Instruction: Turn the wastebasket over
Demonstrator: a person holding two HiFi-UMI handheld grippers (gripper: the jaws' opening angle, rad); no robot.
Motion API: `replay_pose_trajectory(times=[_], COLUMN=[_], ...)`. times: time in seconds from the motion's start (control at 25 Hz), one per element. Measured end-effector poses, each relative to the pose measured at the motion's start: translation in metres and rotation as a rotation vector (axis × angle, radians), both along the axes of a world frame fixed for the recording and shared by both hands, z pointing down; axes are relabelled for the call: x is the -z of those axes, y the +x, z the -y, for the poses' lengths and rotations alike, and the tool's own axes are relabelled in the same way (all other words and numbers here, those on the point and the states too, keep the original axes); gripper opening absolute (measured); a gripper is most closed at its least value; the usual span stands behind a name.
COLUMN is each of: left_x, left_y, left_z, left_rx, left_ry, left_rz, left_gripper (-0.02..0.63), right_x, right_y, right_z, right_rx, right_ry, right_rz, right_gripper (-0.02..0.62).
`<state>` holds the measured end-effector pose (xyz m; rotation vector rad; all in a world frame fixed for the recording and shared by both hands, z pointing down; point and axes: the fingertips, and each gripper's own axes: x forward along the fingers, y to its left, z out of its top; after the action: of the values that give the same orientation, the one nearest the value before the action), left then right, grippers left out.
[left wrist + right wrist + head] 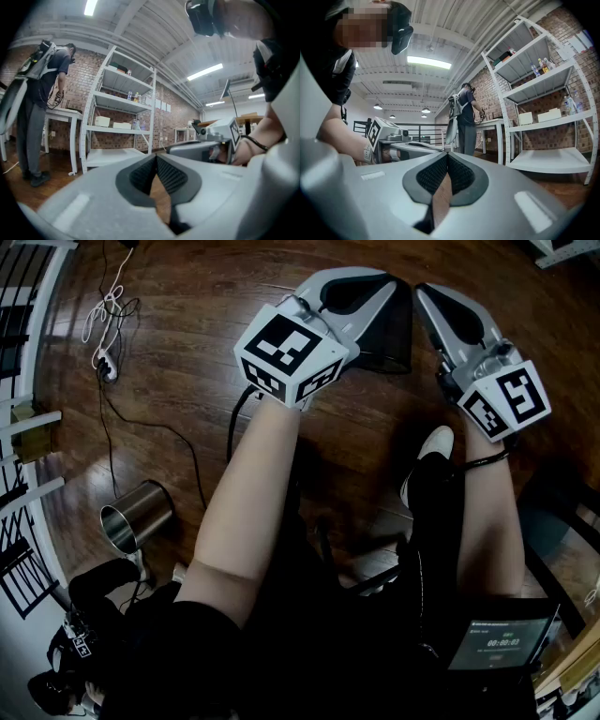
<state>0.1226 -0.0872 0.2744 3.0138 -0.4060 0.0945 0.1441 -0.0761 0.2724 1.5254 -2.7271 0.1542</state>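
Head view: you hold your left gripper (384, 287) and right gripper (429, 298) level, fingers pressed together on nothing; metal wastebasket (139, 514) sits on the wooden floor (187, 324), well apart at your left.

The left tongs (380, 284) are held out level on a bare, nearly straight left forearm (251, 498). Their jaws are closed tip to tip with nothing between them. Just to the right of the left tongs, tips near but apart, the right tongs (429, 298) also point level. Their jaws are pressed together and empty, held out on the right forearm (487, 517).
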Motion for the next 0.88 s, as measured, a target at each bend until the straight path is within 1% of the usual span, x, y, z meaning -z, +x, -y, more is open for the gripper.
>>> replay_pose_trajectory(times=[0.12, 0.24, 0.44, 0.56, 0.72, 0.8, 0.88], left_x=[-0.002, -0.001, 0.007, 0.017, 0.032, 0.034, 0.032], left_y=[0.003, 0.003, -0.007, -0.008, -0.009, -0.008, -0.006], left_z=[0.007, 0.014, 0.03, 0.049, 0.065, 0.068, 0.078], left_rx=[-0.008, -0.017, -0.001, 0.012, 0.032, 0.031, 0.042], left_ry=[0.009, 0.021, 0.021, 0.023, 0.014, 0.011, 0.002], left_rz=[0.024, 0.042, 0.026, 0.007, -0.032, -0.036, -0.041], left_gripper=[0.002, 0.003, 0.003, 0.003, 0.002, 0.003, 0.002], right_x=[0.003, 0.004, 0.004, 0.013, 0.025, 0.015, -0.013], right_y=[0.006, 0.01, 0.01, 0.027, 0.043, 0.043, 0.042], right_z=[0.016, 0.027, 0.038, 0.059, 0.078, 0.081, 0.084], right_rx=[-0.001, -0.002, -0.002, -0.031, -0.092, -0.127, -0.159], right_ry=[0.001, 0.004, 0.0, -0.005, 0.02, 0.014, -0.025], right_rz=[0.013, 0.004, 0.015, 0.048, 0.091, 0.137, 0.223], right_gripper=[0.011, 0.011, 0.011, 0.011, 0.011, 0.011, 0.011])
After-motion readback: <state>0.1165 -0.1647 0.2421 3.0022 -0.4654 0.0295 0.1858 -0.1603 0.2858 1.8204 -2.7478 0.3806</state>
